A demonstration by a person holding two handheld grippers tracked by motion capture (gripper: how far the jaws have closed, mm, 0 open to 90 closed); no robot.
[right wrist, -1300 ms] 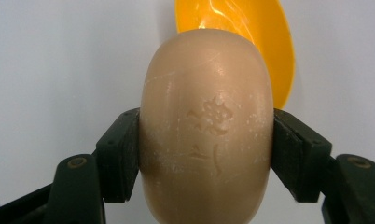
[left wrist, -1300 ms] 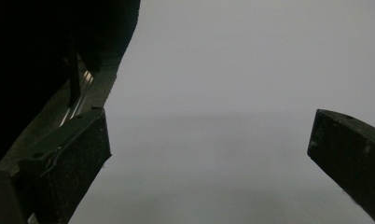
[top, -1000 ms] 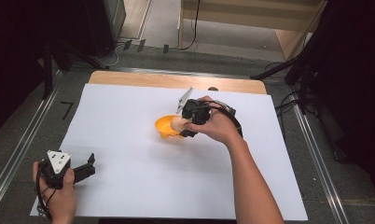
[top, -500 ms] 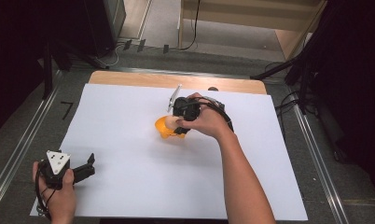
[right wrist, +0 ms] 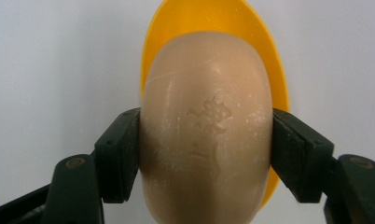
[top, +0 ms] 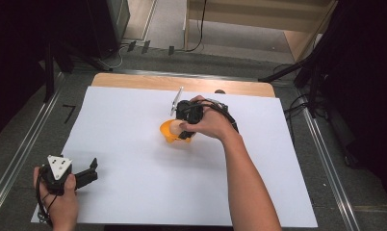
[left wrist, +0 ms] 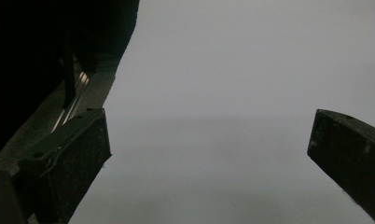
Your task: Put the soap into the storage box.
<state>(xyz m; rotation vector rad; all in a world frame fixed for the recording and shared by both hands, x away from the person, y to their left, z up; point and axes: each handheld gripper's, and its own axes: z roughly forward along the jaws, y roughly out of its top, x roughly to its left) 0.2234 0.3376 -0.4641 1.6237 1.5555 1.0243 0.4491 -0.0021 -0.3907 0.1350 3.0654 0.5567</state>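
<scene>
I find no readable text, brand, number or sign anywhere from my station. The one mark is an embossed figure on the face of the tan soap bar in the right gripper view: a raised, ragged outline, too worn and soft for me to make out any letter or emblem. In the high view I see a short dark angular mark on the grey floor left of the white sheet; I cannot read it as a character.
</scene>
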